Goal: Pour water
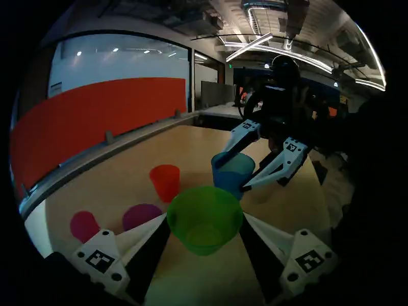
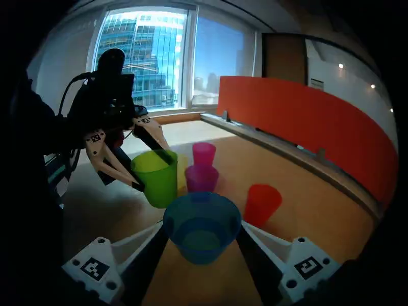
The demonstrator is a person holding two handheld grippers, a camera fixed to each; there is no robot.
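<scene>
The left tool [image 1: 205,227] grips a green cup [image 1: 205,211] from both sides; the right tool [image 2: 202,232] likewise grips a blue cup [image 2: 202,219]. Both are held near upright, close together above the desk [image 1: 127,173]. I cannot tell whether either holds water. A red cup [image 1: 164,181], purple cup [image 1: 142,215] and magenta cup [image 1: 84,225] stand nearby, clear of the desk's edge.

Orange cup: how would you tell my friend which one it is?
Find the wooden table that runs along the big orange wall panel. A few cups stand on it by themselves, and the orange cup is one of them. Its neighbours are a pink cup and a purple cup; it alone is orange-red.
</scene>
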